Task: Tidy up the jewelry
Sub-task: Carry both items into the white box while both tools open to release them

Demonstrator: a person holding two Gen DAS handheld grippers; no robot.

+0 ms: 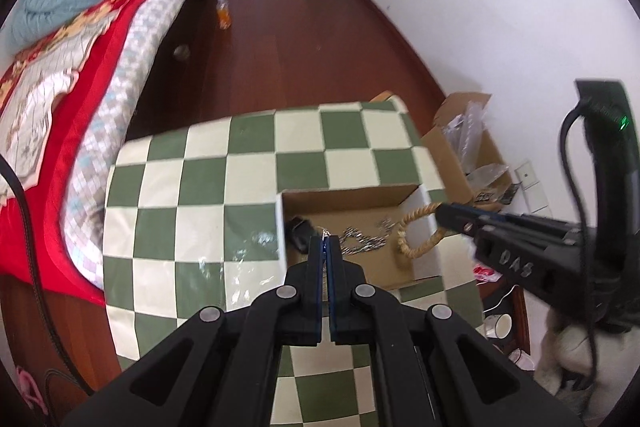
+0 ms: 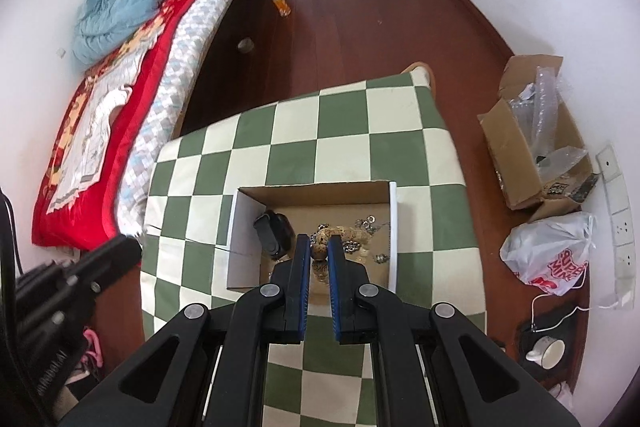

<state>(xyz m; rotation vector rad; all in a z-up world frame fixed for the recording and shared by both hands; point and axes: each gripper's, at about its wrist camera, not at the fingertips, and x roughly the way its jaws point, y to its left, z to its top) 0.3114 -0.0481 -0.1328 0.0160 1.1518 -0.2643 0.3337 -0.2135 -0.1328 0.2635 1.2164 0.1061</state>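
Over the cardboard box [image 2: 312, 193] at the tabletop's near edge, right gripper [image 2: 319, 247] fingers pinch a beaded bracelet [image 2: 320, 247]; left gripper [image 1: 327, 243] fingers pinch a thin chain [image 1: 326, 234], which could slip.

Bright daylight, fisheye-bent edges, perhaps slight motion blur.

A table [image 2: 304, 131] is covered by a green-and-cream checked cloth [image 1: 208, 187]. An open, shallow cardboard box [image 2: 312, 193] with white outer walls is set directly on the cloth, toward the near right part of the top. A small glinting item [image 1: 262, 239], too blurred to be identified, is seen on the cloth just beside the box's left wall.
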